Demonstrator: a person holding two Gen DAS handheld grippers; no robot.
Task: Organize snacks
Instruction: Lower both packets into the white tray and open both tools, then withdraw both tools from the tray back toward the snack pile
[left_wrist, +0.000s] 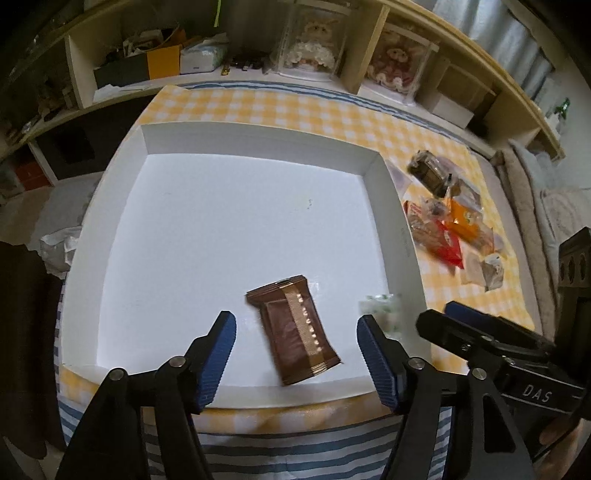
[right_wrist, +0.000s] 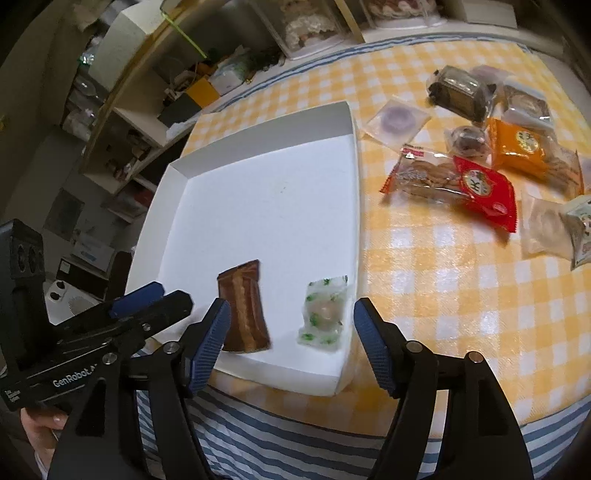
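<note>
While both claws stand spread and empty, the brown packet (left_wrist: 293, 330) lies in the white box (left_wrist: 258, 136) between the left claw (left_wrist: 295, 354) fingers; the green-speckled packet (right_wrist: 325, 312) lies between the right claw (right_wrist: 291, 345) fingers.

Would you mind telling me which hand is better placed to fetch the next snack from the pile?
The right gripper: its jaws are open and empty, and the snack pile lies on its side of the white box.
</note>
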